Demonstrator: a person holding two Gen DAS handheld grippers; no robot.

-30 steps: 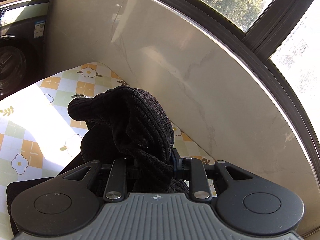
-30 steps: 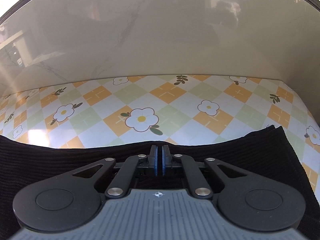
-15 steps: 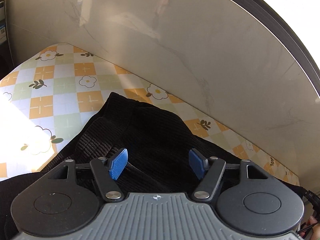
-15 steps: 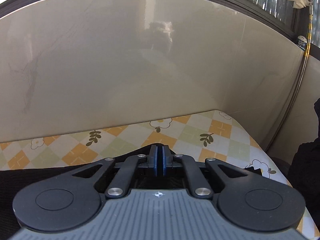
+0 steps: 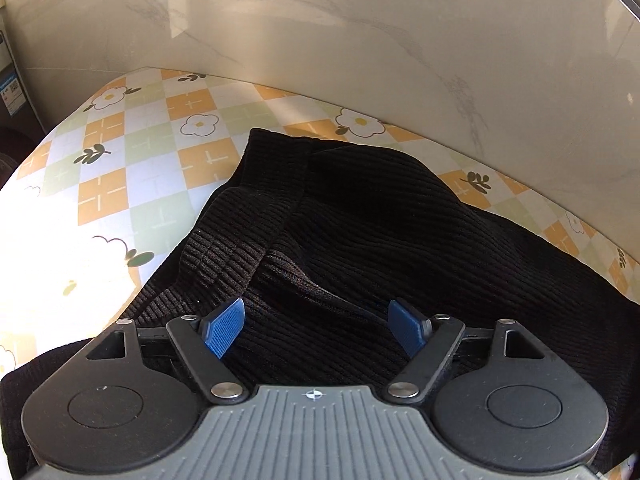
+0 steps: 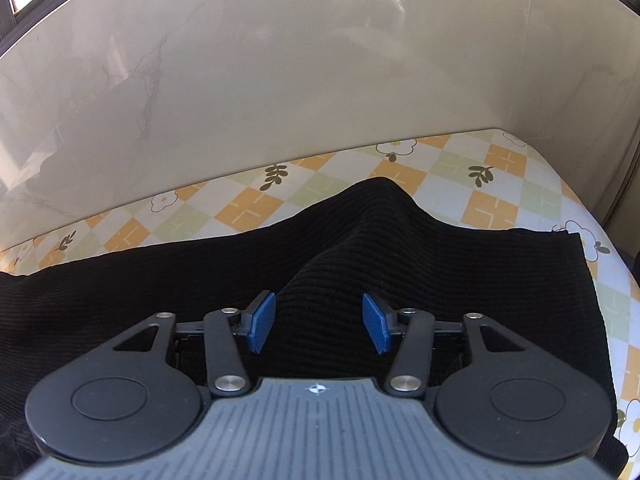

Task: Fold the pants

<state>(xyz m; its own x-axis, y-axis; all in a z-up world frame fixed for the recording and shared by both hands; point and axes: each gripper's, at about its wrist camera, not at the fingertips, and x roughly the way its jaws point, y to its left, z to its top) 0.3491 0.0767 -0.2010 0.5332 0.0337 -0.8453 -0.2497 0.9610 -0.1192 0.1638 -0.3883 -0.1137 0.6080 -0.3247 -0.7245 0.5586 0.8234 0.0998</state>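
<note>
A pale marble-veined wall (image 5: 360, 40) backs a table covered in a checked cloth with orange and green squares and white flowers (image 5: 132, 168), sunlit to glare at its left side in the left wrist view. The pants (image 5: 360, 232), black and ribbed, lie across this cloth just short of the wall, spread flat along most of their length. One end is doubled over in a loose mound with a thick ribbed band showing at its near-left edge. In the right wrist view a ridge of the same fabric (image 6: 360, 232) stands up in a peak ahead of your tool. Your left gripper (image 5: 316, 326) hangs over the mound, its jaws opening and already wide; the blue pads (image 5: 222, 330) stand clear of the cloth. Your right gripper (image 6: 318, 322) is likewise opening, at a moderate gap, with the raised ridge running between the pads but not pressed by them. Judged from its drape, the garment is soft, light and limp. It will sag, slide and bunch rather than hold a line, though the ribbing should give the pads purchase. Take hold at the banded edge or a doubled thickness, both layers together, not a single slack layer.
</note>
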